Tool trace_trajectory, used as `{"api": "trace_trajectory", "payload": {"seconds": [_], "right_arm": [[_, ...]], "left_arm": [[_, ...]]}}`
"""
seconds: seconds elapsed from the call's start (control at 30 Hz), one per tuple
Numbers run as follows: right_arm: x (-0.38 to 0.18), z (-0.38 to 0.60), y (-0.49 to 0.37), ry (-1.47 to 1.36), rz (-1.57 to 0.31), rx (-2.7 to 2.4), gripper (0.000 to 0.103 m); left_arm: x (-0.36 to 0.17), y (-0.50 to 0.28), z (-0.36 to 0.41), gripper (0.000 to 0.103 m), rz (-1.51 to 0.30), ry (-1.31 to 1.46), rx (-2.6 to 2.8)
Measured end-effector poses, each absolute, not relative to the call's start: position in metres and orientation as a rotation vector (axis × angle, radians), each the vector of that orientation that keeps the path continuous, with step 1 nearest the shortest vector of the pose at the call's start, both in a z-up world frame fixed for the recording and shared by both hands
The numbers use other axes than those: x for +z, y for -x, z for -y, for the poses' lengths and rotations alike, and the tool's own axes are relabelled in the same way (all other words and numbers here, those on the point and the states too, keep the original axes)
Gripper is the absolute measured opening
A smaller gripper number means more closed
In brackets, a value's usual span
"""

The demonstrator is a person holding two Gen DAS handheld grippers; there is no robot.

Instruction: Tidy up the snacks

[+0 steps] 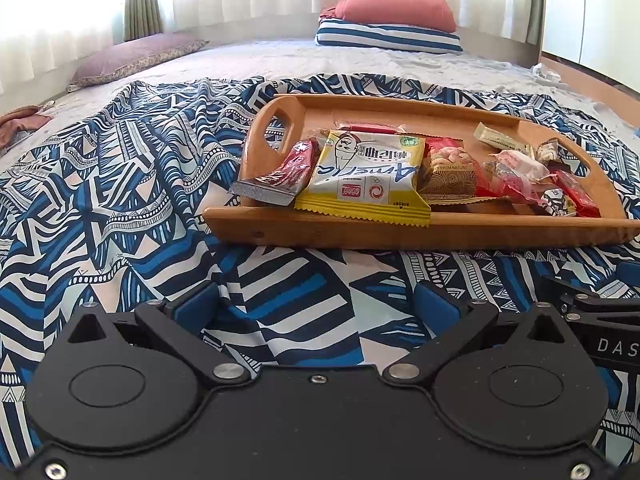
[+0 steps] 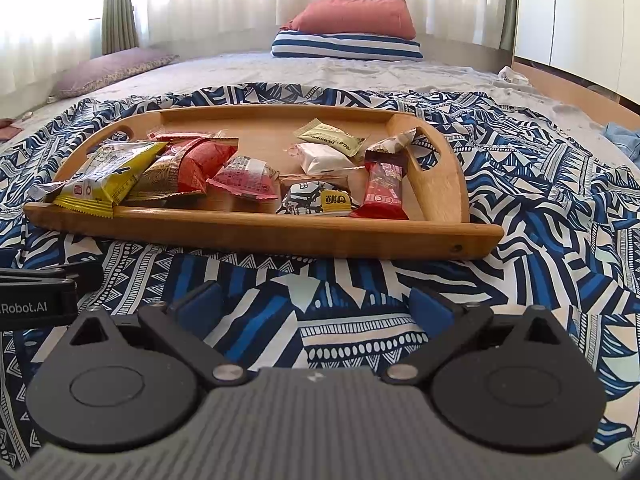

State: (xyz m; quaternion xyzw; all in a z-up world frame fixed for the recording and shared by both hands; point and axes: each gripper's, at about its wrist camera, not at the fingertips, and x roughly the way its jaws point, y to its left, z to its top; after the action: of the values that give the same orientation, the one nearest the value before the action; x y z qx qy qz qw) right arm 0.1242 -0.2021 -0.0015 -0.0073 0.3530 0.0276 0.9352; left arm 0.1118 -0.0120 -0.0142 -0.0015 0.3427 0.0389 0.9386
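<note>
A wooden tray [image 1: 320, 228] with cut-out handles lies on a blue patterned cloth and holds several snack packets; it also shows in the right wrist view [image 2: 280, 232]. A yellow and white packet [image 1: 368, 172] leans over its near rim beside a dark red packet [image 1: 288, 172]. In the right wrist view the yellow packet [image 2: 108, 180] is at the left, a red bar [image 2: 382, 188] at the right, a white packet [image 2: 324, 158] behind. My left gripper [image 1: 316, 304] is open and empty, just short of the tray. My right gripper [image 2: 316, 304] is open and empty too.
The blue patterned cloth [image 1: 120, 200] covers a bed. A striped pillow with a red cushion [image 2: 348, 32] lies at the far end, a purple pillow [image 1: 132, 56] at far left. Curtains hang behind. The other gripper's body [image 2: 36, 292] shows at the left edge.
</note>
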Motion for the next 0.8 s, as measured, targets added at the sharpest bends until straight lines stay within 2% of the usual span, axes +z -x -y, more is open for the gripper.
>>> {"api": "trace_trajectory", "payload": {"seconds": [0.8], "right_arm": [[-0.0019,0.2016,-0.1243,0.015,-0.721,0.057,0.103]], "left_arm": [[-0.0146,-0.1108,0.0123,0.103,-0.696,-0.012,0.075]]}}
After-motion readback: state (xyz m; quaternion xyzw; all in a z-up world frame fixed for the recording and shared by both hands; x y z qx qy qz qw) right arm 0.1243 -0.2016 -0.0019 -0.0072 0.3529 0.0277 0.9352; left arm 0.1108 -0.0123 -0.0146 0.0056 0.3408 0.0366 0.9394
